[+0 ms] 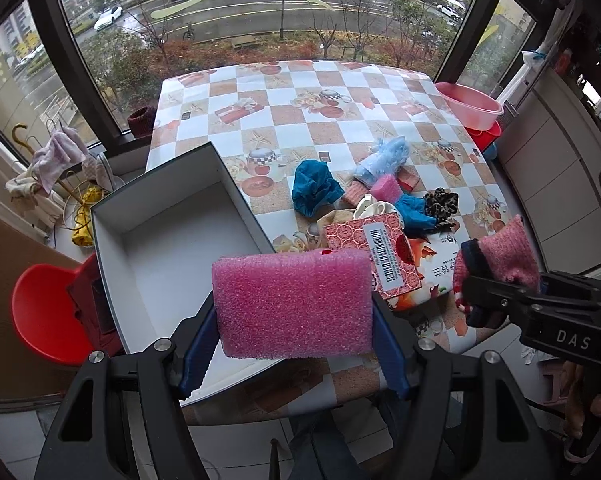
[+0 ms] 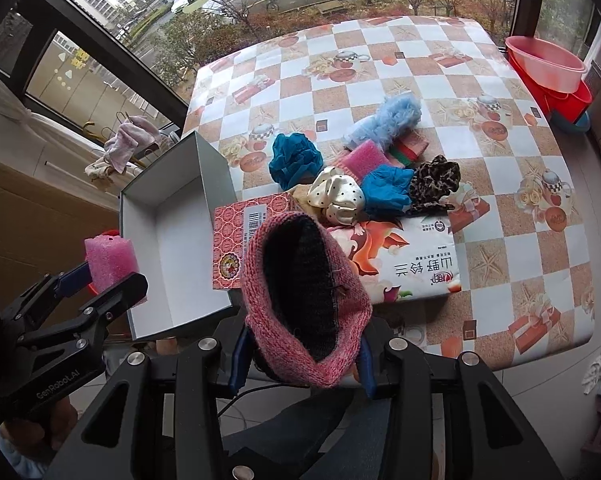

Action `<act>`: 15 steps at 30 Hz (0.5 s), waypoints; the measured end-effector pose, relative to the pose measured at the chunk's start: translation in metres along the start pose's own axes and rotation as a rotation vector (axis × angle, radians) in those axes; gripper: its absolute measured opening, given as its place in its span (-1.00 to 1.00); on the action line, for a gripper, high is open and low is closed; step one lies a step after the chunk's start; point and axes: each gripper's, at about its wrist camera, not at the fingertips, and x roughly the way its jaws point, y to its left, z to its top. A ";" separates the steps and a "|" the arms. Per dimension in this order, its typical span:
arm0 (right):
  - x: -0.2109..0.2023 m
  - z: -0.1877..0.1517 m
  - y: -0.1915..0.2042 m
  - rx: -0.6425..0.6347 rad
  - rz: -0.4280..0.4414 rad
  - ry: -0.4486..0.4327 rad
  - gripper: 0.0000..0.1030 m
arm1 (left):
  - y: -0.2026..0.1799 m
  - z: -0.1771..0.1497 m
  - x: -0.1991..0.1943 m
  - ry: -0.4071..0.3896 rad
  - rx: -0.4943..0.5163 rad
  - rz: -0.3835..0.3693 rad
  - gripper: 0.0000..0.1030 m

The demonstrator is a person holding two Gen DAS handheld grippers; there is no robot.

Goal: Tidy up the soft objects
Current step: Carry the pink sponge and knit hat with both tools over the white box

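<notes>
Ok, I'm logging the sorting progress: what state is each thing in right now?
Left claw: shut on pink foam sponge.
Right claw: shut on pink knitted sock.
Grey cardboard box: open, empty.
Teal mesh pouf: lying on table.

Both tools were built alike: the left gripper (image 1: 294, 354) and the right gripper (image 2: 300, 364) each had a matte black frame of angular struts with triangular cut-outs, pinned by round silver screw heads. The jaws were lined with blue pads, the left ones saw-toothed along the edge. White lettering reading "DAS" ran along one side of the right tool's body, and "GenRobot.AI" along the left one's. A thin black cable trailed below the right tool. The person wore dark blue trousers.
</notes>
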 end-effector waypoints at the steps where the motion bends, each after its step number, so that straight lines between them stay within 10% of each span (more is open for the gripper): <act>1: 0.000 0.000 0.000 0.000 0.000 0.000 -0.14 | 0.005 -0.001 -0.001 -0.003 -0.016 0.005 0.42; 15: 0.019 0.020 0.082 -0.215 0.082 0.056 -0.14 | 0.108 -0.029 0.000 0.017 -0.292 0.114 0.42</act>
